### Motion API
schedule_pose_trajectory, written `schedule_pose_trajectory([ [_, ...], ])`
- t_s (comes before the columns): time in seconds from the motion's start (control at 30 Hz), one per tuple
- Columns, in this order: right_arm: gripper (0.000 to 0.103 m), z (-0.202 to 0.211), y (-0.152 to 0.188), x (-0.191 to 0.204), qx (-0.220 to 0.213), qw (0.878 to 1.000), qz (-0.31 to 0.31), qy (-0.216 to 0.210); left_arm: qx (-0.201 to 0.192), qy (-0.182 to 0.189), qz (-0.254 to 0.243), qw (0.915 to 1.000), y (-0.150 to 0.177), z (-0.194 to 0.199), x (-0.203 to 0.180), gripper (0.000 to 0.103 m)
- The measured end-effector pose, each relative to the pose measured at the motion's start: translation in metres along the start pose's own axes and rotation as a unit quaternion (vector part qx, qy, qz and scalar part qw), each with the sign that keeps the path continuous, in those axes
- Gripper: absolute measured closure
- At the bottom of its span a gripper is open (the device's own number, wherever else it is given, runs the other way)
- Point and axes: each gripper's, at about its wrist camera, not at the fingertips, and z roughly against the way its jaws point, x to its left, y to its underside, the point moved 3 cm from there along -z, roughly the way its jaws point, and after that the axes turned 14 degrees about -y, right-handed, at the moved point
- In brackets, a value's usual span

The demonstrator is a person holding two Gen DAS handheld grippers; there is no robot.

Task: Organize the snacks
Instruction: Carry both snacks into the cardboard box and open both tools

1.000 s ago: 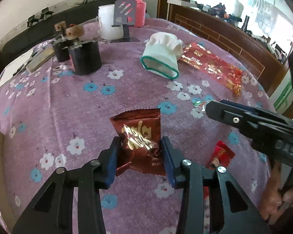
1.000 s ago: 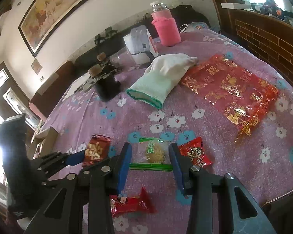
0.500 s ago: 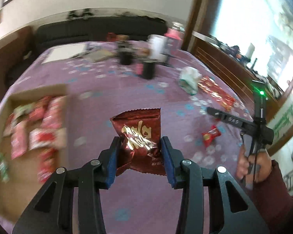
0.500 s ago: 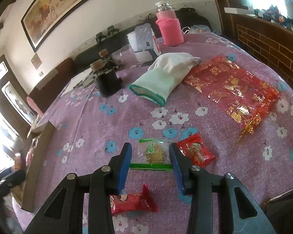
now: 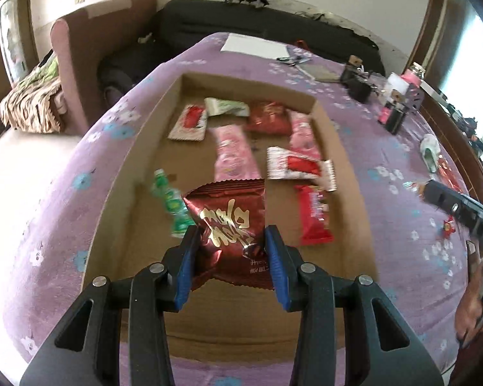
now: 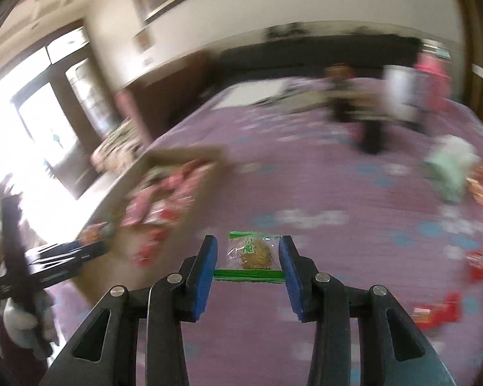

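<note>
Nine or so wrapped snacks already lie in the shallow brown cardboard tray (image 5: 338, 135). Above it, the left hand-held gripper (image 5: 232, 259) clamps a dark red foil packet (image 5: 232, 222); the right hand-held gripper (image 6: 248, 268), beside the tray, pinches a clear green-edged biscuit packet (image 6: 251, 252). A few red snacks (image 6: 438, 312) remain on the purple floral tabletop (image 6: 338, 193).

Glossy foil snack packet (image 5: 230, 225), matt cardboard box (image 5: 338, 148), soft cloth tablecloth (image 5: 64, 212).

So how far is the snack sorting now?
Done: several packets already lie in the cardboard box. In hand: the left gripper holds a dark red packet above the box; the right gripper holds a green-edged packet. Left: red packets on the cloth.
</note>
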Motion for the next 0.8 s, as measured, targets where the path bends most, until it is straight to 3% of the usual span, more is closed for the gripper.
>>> schedule_pose_trajectory([
  [0.2, 0.063, -0.072, 0.004, 0.067, 0.059, 0.996, 0.048, -0.041, 0.017, 0.002, 0.001, 0.9999, -0.003, -0.015, 0.009, 0.063],
  [0.4, 0.063, -0.110, 0.011, 0.090, 0.093, 0.993, 0.063, -0.043, 0.015, 0.019, 0.030, 0.9993, -0.005, -0.007, 0.025, 0.061],
  [0.57, 0.061, -0.113, 0.014, 0.093, 0.088, 0.993, 0.065, -0.043, -0.004, 0.023, 0.053, 0.9983, -0.005, 0.010, 0.038, 0.061],
  [0.67, 0.058, -0.112, 0.012, 0.093, 0.087, 0.993, 0.054, -0.058, -0.017, 0.023, 0.067, 0.9973, -0.005, 0.021, 0.041, 0.054],
  [0.8, 0.055, -0.081, 0.011, 0.087, 0.052, 0.996, 0.039, -0.060, -0.043, 0.035, 0.076, 0.9956, -0.002, 0.043, 0.036, 0.053],
])
